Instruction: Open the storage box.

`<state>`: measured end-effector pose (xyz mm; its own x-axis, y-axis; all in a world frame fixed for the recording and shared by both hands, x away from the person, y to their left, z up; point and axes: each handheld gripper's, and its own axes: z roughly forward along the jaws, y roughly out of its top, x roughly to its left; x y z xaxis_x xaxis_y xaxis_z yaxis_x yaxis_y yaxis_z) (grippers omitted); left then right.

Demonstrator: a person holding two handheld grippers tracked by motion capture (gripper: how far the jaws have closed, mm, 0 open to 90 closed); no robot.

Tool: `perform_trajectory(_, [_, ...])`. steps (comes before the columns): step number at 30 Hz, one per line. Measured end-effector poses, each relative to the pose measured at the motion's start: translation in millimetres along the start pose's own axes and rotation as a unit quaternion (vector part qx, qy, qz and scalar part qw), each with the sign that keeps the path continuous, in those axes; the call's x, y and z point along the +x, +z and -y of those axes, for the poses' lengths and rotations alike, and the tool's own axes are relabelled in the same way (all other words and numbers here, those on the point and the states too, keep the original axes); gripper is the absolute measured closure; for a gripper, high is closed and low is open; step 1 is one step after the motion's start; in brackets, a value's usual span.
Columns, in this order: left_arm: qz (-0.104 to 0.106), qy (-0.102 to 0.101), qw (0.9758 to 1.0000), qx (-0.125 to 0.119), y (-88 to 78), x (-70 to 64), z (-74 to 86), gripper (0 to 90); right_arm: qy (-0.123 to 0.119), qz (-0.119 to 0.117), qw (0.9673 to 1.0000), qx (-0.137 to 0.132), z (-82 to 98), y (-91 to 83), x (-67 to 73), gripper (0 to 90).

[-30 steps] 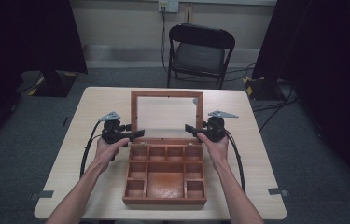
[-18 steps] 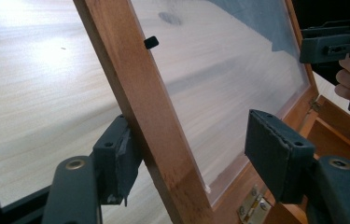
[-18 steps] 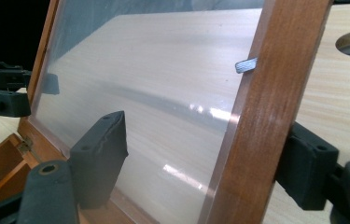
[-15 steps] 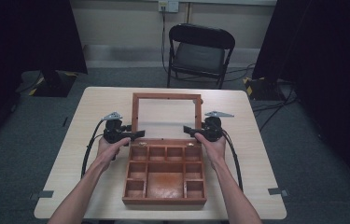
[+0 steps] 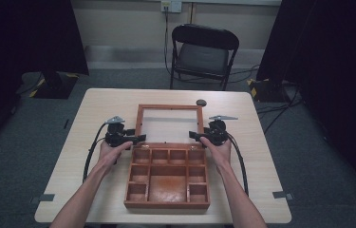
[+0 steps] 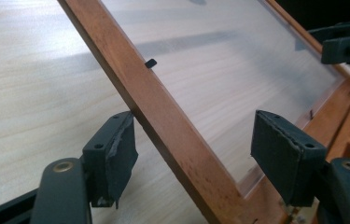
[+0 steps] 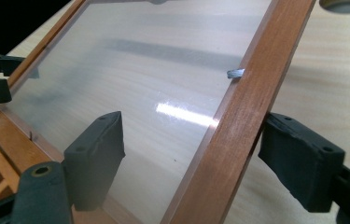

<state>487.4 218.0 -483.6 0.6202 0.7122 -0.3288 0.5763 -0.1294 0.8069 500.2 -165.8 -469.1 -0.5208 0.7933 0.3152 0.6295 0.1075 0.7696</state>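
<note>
A: Viewing from the high view: where is the lid [image 5: 168, 124]?

B: Hinged back flat on the table [image 5: 99, 102], behind the wooden box [image 5: 167, 178]. Left gripper [image 5: 137, 138] and right gripper [image 5: 194, 135] flank its side rails.

A: Left gripper view?

B: Jaws just opening; left rail [image 6: 163, 116] between the pads, one pad at its edge.

A: Right gripper view?

B: Jaws just opening, astride the right rail [image 7: 242, 112]; glare shows on the pane [image 7: 163, 74].

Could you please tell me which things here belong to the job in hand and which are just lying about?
In the job:
wooden box
its glazed lid, laid open
left tool and right tool, each astride a lid rail, not clamped

Lying about:
small dark round object
folding chair
</note>
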Motion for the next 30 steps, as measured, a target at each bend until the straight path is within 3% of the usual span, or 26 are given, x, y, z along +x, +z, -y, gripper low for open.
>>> perform_trajectory(3, [-0.004, 0.003, 1.0, -0.006, -3.6, 1.9, -0.6, 30.7, 0.005, 0.006, 0.9997, 0.023, 2.4, 4.8, -1.6, 21.1])
perform_trajectory(7, [-0.003, 0.0, 0.9999, -0.012, -6.9, 2.4, -1.1, 30.4, 0.054, -0.015, 0.9973, 0.047, 7.4, 9.9, -9.8, 20.6])
perform_trajectory(9, [-0.001, 0.005, 0.9999, -0.012, -7.8, 1.8, -0.6, 30.4, 0.036, 0.009, 0.9986, 0.038, 6.4, 7.5, -8.8, 22.9])
perform_trajectory(14, [0.002, 0.002, 0.9999, -0.014, -8.2, -0.2, 0.6, 30.4, 0.034, -0.009, 0.9993, 0.01, -0.5, -4.1, -8.8, 20.5])
perform_trajectory(18, [0.004, 0.017, 0.9999, 0.0, -12.1, -3.9, -0.1, 29.7, 0.026, -0.01, 0.9995, 0.018, 2.4, -7.7, -9.5, 19.9])
perform_trajectory(22, [0.003, 0.019, 0.9998, -0.009, -21.1, -7.4, 0.0, 28.1, 0.015, -0.002, 0.9998, 0.011, 6.9, -15.8, -8.4, 21.1])
perform_trajectory(26, [0.01, 0.019, 0.9997, -0.009, -31.5, -9.3, 5.0, 26.6, 0.009, -0.001, 0.9999, 0.012, 8.4, -32.2, -10.8, 19.7])
perform_trajectory(28, [-0.004, 0.032, 0.9995, -0.004, -36.6, -11.1, 6.8, 26.6, 0.006, 0.001, 0.9999, 0.008, 8.3, -40.7, -11.3, 19.9])
perform_trajectory(30, [-0.004, 0.033, 0.9994, -0.007, -42.4, -12.3, 11.2, 26.6, 0.007, 0.0, 1.0, 0.0, 11.1, -51.9, -11.6, 19.8])
